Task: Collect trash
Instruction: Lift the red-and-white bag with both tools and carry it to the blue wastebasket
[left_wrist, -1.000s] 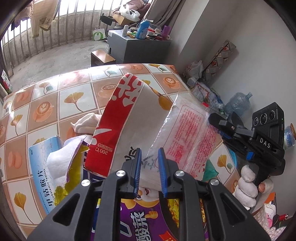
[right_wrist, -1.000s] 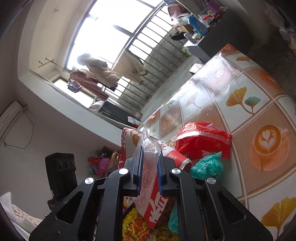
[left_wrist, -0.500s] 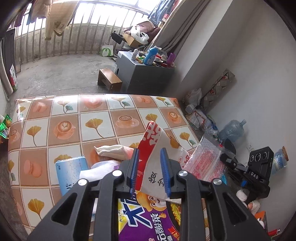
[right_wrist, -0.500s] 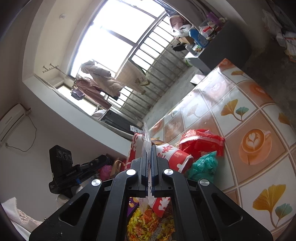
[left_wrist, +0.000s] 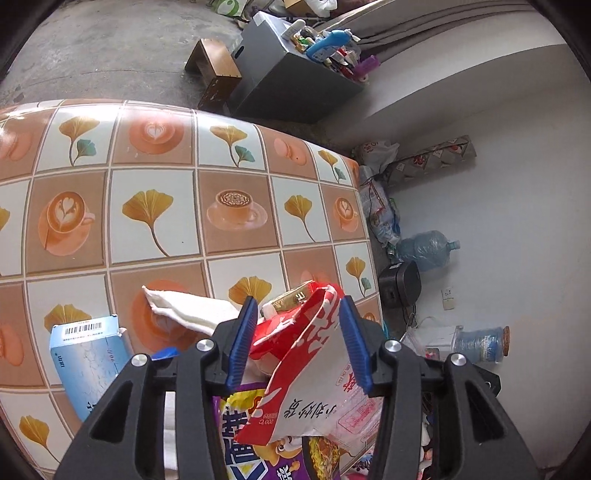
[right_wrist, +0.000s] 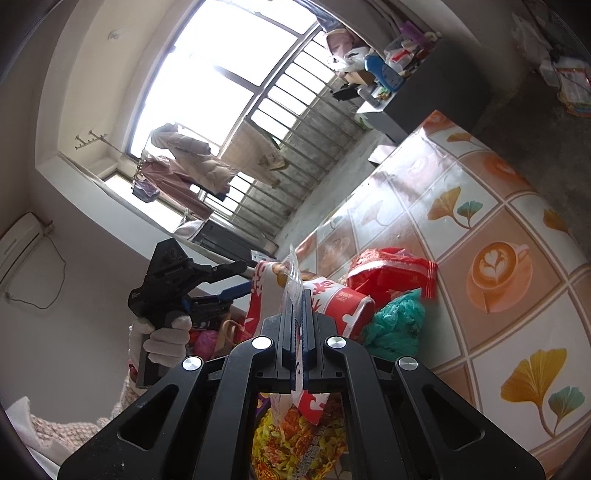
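Note:
My left gripper (left_wrist: 297, 338) is open, its blue pads on either side of a red-and-white snack bag (left_wrist: 314, 369) without gripping it. My right gripper (right_wrist: 297, 295) is shut on a clear plastic wrapper (right_wrist: 291, 269) and the edge of the same red-and-white bag (right_wrist: 332, 295), holding them above the table edge. The left gripper (right_wrist: 236, 280) shows open in the right wrist view, beside the bag. A purple noodle packet (left_wrist: 251, 443) lies under the bag. A white tissue (left_wrist: 188, 310) and a blue medicine box (left_wrist: 88, 362) lie on the patterned table (left_wrist: 155, 206).
A red packet (right_wrist: 391, 269) and a crumpled green plastic bag (right_wrist: 395, 321) lie on the table near the bag. A yellow snack packet (right_wrist: 295, 435) sits below my right gripper. A grey cabinet (left_wrist: 291, 85), a wooden stool (left_wrist: 214, 70) and a water jug (left_wrist: 424, 249) stand on the floor.
My left gripper let go of the wrapper and opened wide, and its view tilted down over the table. My right gripper closed fully on the wrapper and bag edge.

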